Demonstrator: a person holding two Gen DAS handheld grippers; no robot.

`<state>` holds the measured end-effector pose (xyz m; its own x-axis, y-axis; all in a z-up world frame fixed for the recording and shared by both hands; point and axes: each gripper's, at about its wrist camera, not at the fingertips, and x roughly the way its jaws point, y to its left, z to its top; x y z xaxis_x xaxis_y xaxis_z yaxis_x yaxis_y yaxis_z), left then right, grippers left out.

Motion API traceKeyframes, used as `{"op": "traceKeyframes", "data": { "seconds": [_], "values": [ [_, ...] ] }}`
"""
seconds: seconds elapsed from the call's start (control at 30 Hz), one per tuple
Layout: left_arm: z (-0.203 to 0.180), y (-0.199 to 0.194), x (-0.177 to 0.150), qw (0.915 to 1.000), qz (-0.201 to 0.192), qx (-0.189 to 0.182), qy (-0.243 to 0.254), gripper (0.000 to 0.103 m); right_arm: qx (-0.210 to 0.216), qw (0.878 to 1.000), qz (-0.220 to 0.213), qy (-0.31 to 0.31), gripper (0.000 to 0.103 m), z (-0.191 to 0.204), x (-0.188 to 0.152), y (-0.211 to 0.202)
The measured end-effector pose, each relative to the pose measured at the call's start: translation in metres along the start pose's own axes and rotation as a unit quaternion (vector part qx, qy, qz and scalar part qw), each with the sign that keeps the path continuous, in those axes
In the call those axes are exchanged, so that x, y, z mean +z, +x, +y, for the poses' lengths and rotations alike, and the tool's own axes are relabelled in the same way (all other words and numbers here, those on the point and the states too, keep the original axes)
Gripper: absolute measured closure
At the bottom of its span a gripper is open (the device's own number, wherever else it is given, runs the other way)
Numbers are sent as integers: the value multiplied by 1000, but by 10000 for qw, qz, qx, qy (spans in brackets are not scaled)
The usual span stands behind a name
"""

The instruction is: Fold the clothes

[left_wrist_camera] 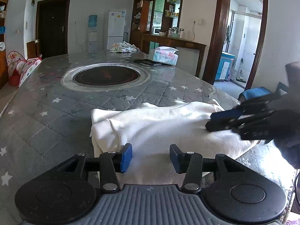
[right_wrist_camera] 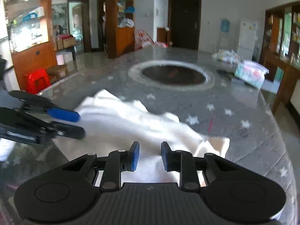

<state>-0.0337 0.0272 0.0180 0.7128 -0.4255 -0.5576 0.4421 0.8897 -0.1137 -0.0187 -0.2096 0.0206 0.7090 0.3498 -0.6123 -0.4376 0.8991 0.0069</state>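
1. White garment (left_wrist_camera: 159, 125) lying bunched and partly doubled over on the near part of the quilted, star-printed table cover (left_wrist_camera: 46, 97), short of the round hotplate (left_wrist_camera: 106, 75) set in the middle; exact kind of clothing not readable.
2. Left gripper (left_wrist_camera: 151, 157) parked at the near edge of the cloth, pads spread apart, nothing between them.
3. Right gripper (right_wrist_camera: 150, 156) likewise parted and empty above the cloth's near hem; right-wrist view smeared by motion.
4. Judged light, limp and thick-napped like fleece: no stiffness, likely to sag and drag if lifted from one point, little risk of damage.
5. Best taken by pinching through edges or corners, both grippers well apart along one hem, e.g. the loose corner (right_wrist_camera: 217, 146) and the folded far-left end (left_wrist_camera: 101, 118).
6. Fits either a fold half made or one nearly finished.
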Motion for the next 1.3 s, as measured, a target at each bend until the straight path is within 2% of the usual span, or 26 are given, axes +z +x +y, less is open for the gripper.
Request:
{"op": "traceKeyframes", "data": {
  "seconds": [0.1,0.2,0.27,0.33,0.47,0.7,0.93,1.3],
  "values": [
    [-2,-1,0,10000,-18,-44,-23,45,54,9997,-42,216,78,-7,-4,0],
    [-6,-3,0,10000,-44,-66,-21,39,34,9996,-137,226,70,-5,-3,-10],
    [-9,-4,0,9999,-64,-78,-17,27,48,9997,-196,117,66,1,-5,-17],
    [-16,-9,0,9998,-169,-22,103,19,55,9997,-249,-10,56,8,-6,-21],
    [-27,-17,-3,9992,-300,25,275,2,58,9991,-345,-259,50,22,-10,-29],
    [-29,-18,-12,9993,-234,185,206,0,-10,9990,-298,-323,45,31,-24,-23],
    [-23,-17,-17,9994,-168,291,-21,0,-148,9991,-374,-155,24,25,-31,-21],
    [-14,-12,-24,9988,7,313,-389,0,-33,9995,-273,145,12,16,-31,-18]
  ]
}}
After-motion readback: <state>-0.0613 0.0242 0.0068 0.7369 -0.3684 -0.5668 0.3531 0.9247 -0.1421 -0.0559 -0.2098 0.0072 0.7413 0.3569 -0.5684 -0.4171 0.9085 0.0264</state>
